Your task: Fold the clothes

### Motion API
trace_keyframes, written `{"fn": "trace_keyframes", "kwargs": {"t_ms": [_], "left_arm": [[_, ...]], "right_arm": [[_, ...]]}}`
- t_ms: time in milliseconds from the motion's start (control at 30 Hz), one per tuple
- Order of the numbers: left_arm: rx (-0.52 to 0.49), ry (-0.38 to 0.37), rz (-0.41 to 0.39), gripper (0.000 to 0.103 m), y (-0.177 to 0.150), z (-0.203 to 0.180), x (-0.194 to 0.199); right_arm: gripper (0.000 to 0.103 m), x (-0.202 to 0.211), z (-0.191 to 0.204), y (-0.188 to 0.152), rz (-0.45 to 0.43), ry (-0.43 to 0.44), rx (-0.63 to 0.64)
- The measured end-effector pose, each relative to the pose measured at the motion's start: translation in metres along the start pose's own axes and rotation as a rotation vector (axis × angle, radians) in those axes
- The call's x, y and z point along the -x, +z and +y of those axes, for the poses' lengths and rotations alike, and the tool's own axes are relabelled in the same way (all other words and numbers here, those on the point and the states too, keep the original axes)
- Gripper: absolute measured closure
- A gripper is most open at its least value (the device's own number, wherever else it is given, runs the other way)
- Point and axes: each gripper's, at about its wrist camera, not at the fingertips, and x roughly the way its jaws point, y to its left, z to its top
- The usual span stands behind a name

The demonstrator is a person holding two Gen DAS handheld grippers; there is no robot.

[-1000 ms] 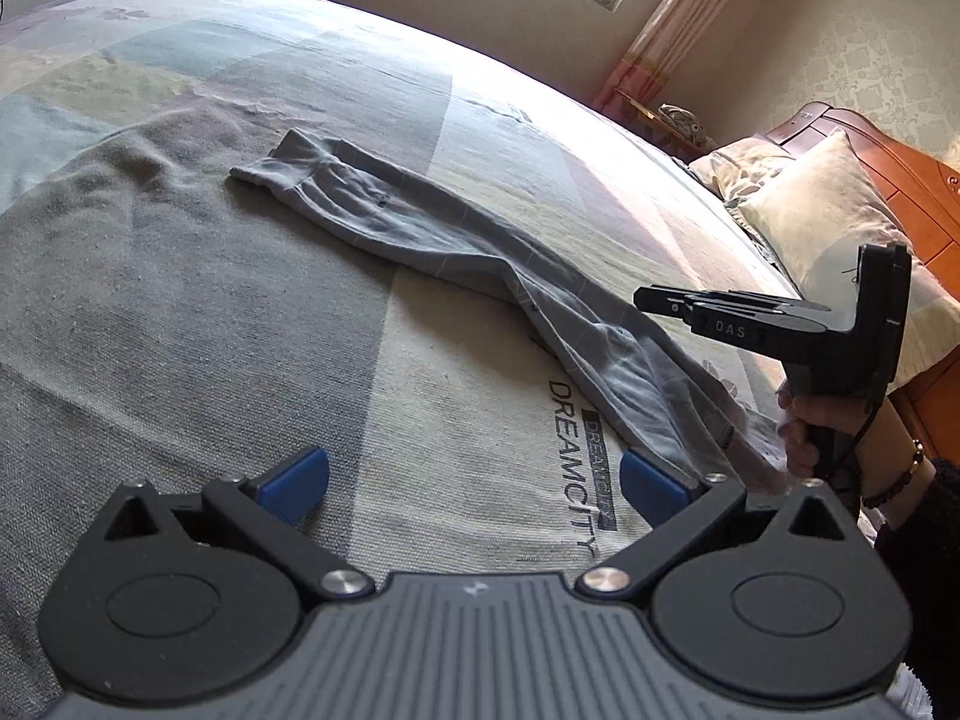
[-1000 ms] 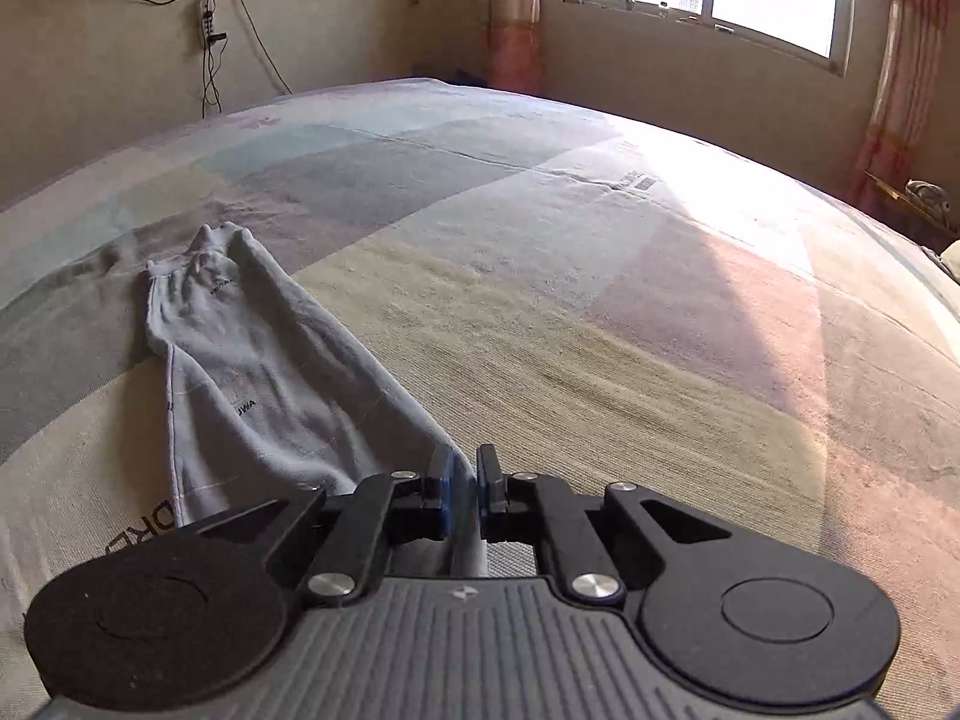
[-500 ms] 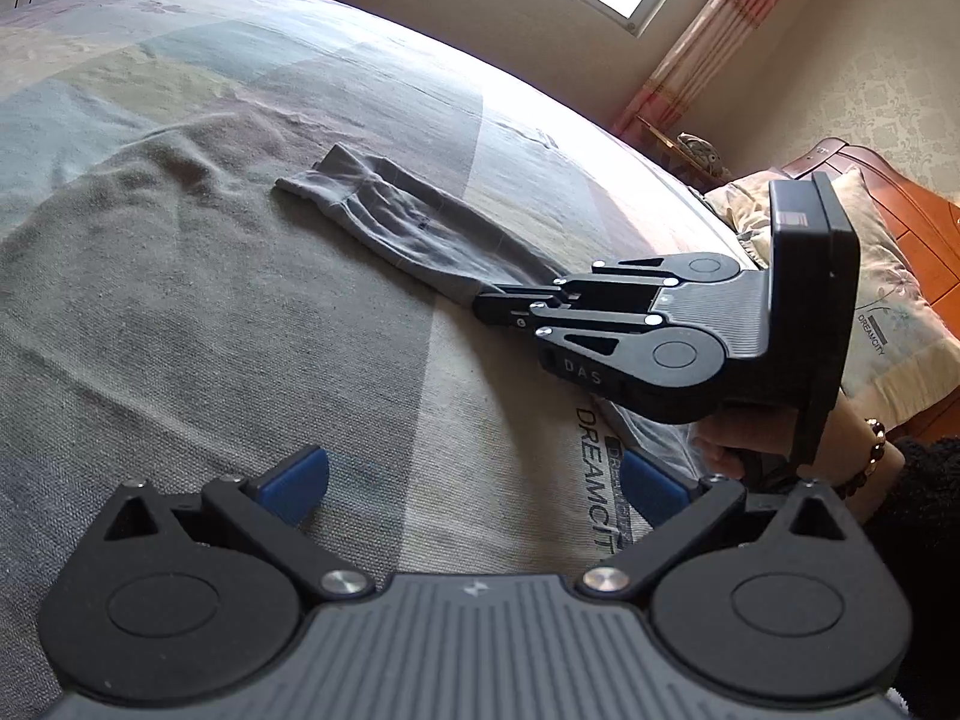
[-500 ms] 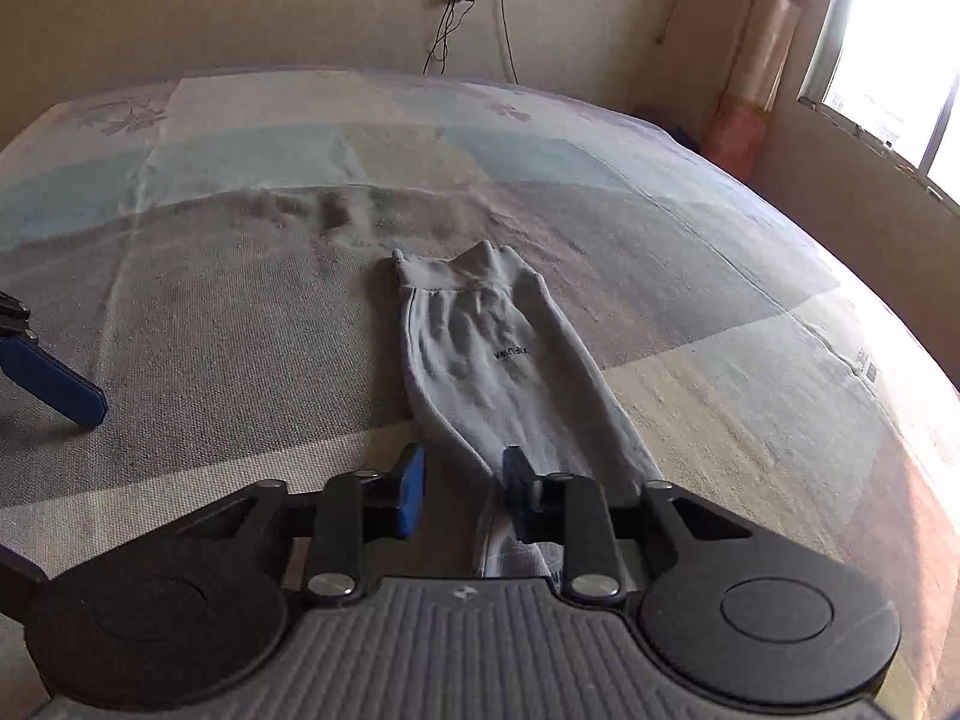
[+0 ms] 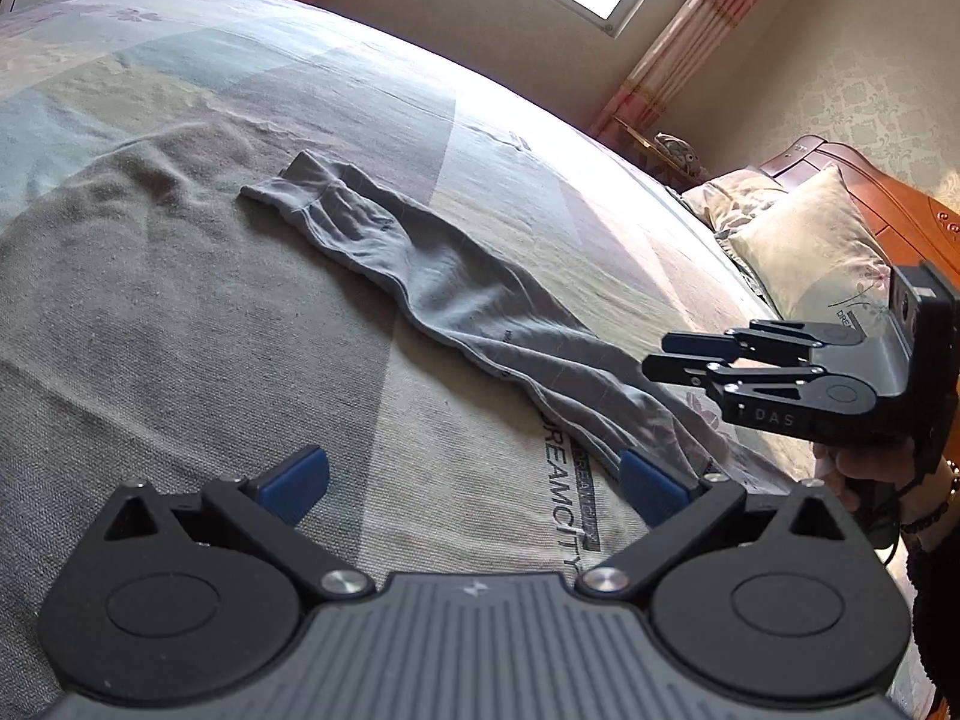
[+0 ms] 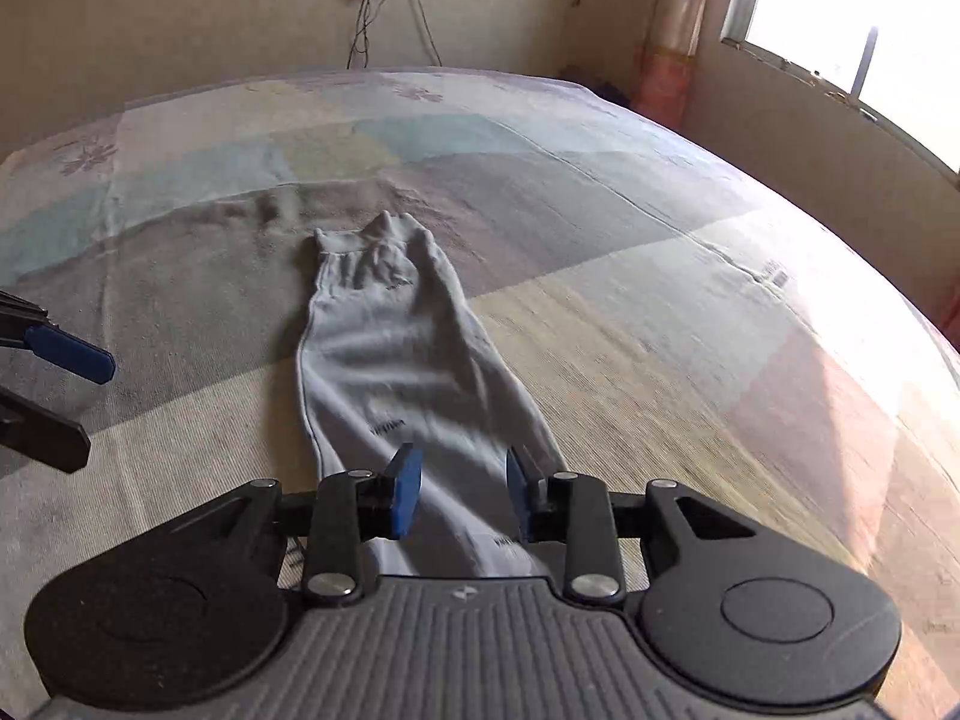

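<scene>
Pants lay in one long grey strip on the bed, the near end under the right gripper at six o'clock in its own view, the waistband far off toward twelve; the right gripper's jaws had just been opening and stood apart, with cloth seen below the gap but nothing pinched, so the hem looked released. The left gripper hung wide and empty at the bottom of its view, the strip running from about four o'clock up to eleven, the pillow beyond at two.

My worry was the next pick-up; a grasp that caught only the top layer would likely drag the two legs askew; a pinch taken too deep might snag the sheet; and a fold carried toward the far waistband could well land crooked, since the strip already bent and wrinkled midway.
</scene>
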Motion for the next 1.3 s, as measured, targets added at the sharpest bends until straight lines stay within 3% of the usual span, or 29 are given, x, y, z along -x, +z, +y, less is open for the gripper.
{"fn": "trace_keyframes", "kwargs": {"t_ms": [167,267,400,500,600,700,800,867,967,1033,1067,1100,1167,1233,1300], "left_arm": [[-0.045,-0.008,0.017,0.001,-0.004,-0.016,-0.006],[-0.081,-0.007,0.039,0.001,-0.009,-0.028,-0.010],[-0.126,-0.033,0.065,0.001,-0.015,-0.046,-0.017],[-0.166,-0.065,0.088,0.001,-0.019,-0.058,-0.025],[-0.199,-0.059,0.113,0.001,-0.024,-0.066,-0.032],[-0.216,-0.039,0.128,0.001,-0.026,-0.067,-0.036],[-0.212,-0.035,0.130,0.001,-0.027,-0.065,-0.037],[-0.209,-0.036,0.130,0.001,-0.027,-0.065,-0.037],[-0.216,-0.032,0.132,0.001,-0.027,-0.066,-0.038],[-0.221,-0.030,0.133,0.001,-0.028,-0.067,-0.038],[-0.221,-0.032,0.134,0.001,-0.028,-0.067,-0.038],[-0.221,-0.034,0.134,0.001,-0.028,-0.066,-0.039],[-0.218,-0.034,0.135,0.001,-0.027,-0.065,-0.039],[-0.215,-0.035,0.132,0.001,-0.027,-0.065,-0.038],[-0.214,-0.038,0.131,0.001,-0.027,-0.065,-0.038]], "right_arm": [[0.067,0.052,0.004,-0.067,0.052,0.034,-0.098],[0.067,0.062,0.028,-0.092,0.065,0.033,-0.052],[0.067,0.071,0.018,-0.098,0.035,-0.007,-0.070],[0.067,0.078,-0.022,-0.095,-0.018,-0.101,-0.156],[0.067,0.061,-0.061,-0.091,-0.016,-0.181,-0.212],[0.067,0.038,-0.081,-0.090,0.005,-0.183,-0.235],[0.067,0.024,-0.078,-0.098,0.037,-0.143,-0.196],[0.061,0.018,-0.069,-0.108,0.069,-0.162,-0.130],[0.053,0.019,-0.063,-0.117,0.048,-0.194,-0.092],[0.054,0.020,-0.061,-0.120,0.040,-0.196,-0.094],[0.068,0.021,-0.063,-0.119,0.050,-0.172,-0.120],[0.095,0.022,-0.063,-0.116,0.062,-0.148,-0.128],[0.099,0.025,-0.060,-0.111,0.069,-0.139,-0.121],[0.099,0.031,-0.060,-0.106,0.036,-0.224,-0.124],[0.095,0.036,-0.073,-0.105,0.012,-0.278,-0.219]]}}
